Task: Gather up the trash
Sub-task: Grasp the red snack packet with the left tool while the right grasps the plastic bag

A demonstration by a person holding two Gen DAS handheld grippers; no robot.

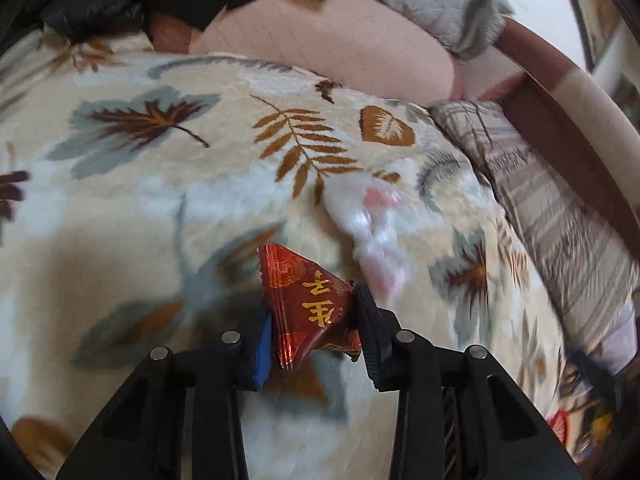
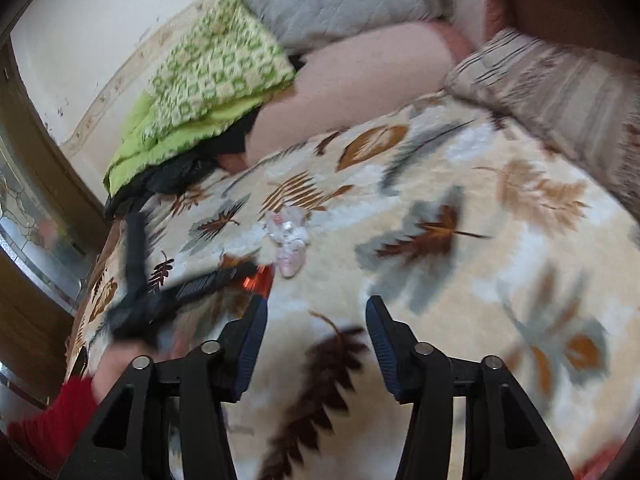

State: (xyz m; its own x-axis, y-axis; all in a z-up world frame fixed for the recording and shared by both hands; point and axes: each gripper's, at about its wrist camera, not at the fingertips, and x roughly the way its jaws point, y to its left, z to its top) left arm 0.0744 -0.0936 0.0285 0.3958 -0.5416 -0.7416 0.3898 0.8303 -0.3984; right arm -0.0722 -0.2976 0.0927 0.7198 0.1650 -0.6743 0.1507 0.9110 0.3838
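Left gripper (image 1: pixel 314 320), lower centre, clamps the red foil wrapper (image 1: pixel 308 304): light, crinkly, slippery; grip mid-body. Right gripper (image 2: pixel 316 344) stands empty, jaws apart.

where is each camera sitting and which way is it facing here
Left wrist: rides the left gripper, looking down along its jaws at the red wrapper they clamp above the leaf blanket.
Right wrist: rides the right gripper, jaws open over the blanket; a red sleeve shows.
Shared: blanket, red wrapper, clear plastic trash, left gripper.
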